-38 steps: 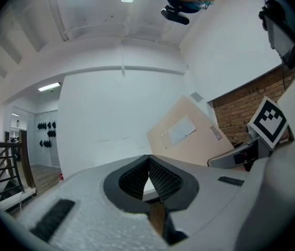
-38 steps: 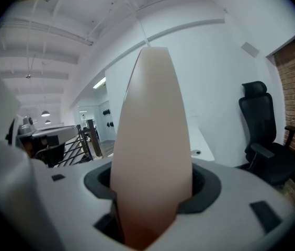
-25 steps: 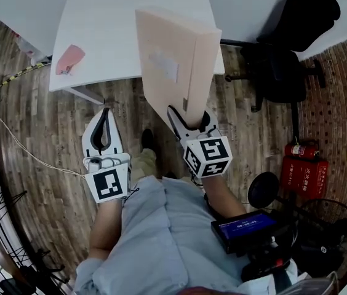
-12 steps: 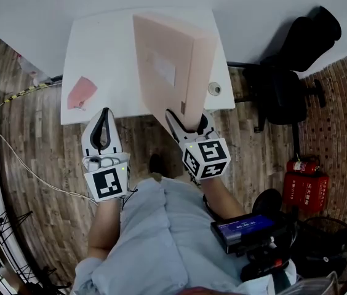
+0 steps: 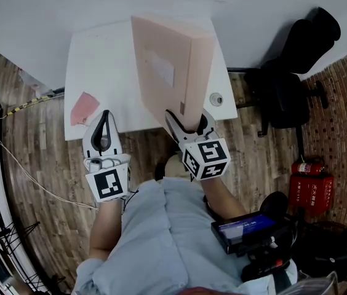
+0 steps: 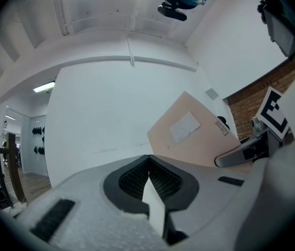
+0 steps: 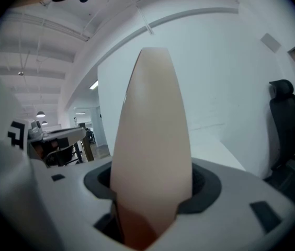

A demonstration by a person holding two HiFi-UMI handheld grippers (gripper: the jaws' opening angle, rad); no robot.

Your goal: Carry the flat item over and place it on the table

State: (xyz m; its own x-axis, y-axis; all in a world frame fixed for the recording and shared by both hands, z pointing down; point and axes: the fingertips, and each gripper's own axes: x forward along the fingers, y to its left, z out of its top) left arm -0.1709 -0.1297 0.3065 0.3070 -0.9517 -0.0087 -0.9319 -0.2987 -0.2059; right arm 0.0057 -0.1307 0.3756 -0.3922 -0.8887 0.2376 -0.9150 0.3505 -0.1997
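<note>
Two things occupy the table (image 5: 107, 60): pink scrap (image 5: 85, 108), round cap (image 5: 216, 99).

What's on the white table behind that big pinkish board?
On the white table I can see a pink scrap on the left and a small round thing on the right. The board, held up by the right tool, hides the table's middle.

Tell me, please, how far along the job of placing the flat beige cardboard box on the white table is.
Done: the flat beige cardboard box is picked up and stands on edge over the near side of the white table. In hand: the right gripper clamps its lower corner, while the left gripper is shut and empty. Left: lay the box flat on the table and release.
</note>
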